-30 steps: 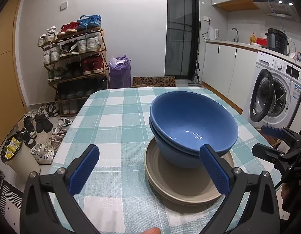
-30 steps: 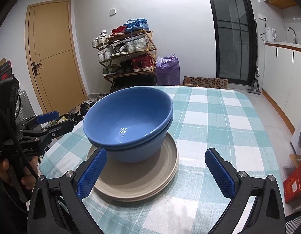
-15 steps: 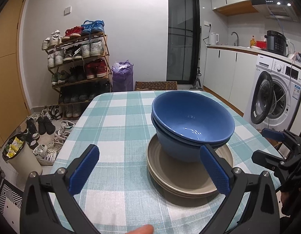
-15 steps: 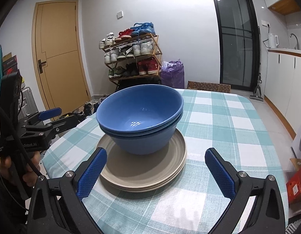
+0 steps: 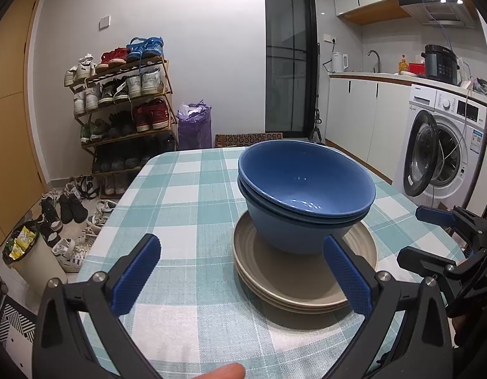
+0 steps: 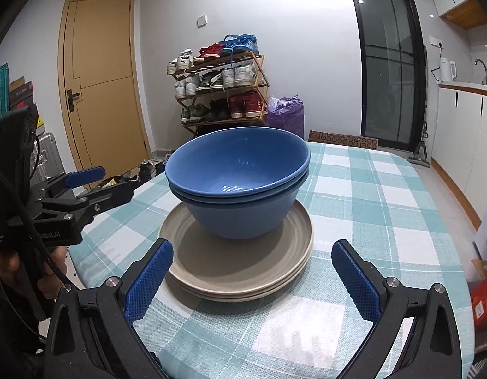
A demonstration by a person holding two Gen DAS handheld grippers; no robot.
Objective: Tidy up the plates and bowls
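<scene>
Bowls (image 5: 303, 202) nested on plates (image 6: 243, 265); both grippers spread empty, yellow door (image 6: 101, 79) only rightward.

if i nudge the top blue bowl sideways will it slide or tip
The top blue bowl sits nested in a second blue bowl, so it would probably drag that one along rather than slide free. The lower bowl's narrow base rests on smooth beige plates, so the pair may skate or rock. The glossy glaze suggests rigid, breakable ware. Both tongs are open and apart from it.

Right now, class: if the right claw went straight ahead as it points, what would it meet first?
Probably the beige plates stacked under the blue bowls; the open right claw sits low, though height is uncertain.
</scene>
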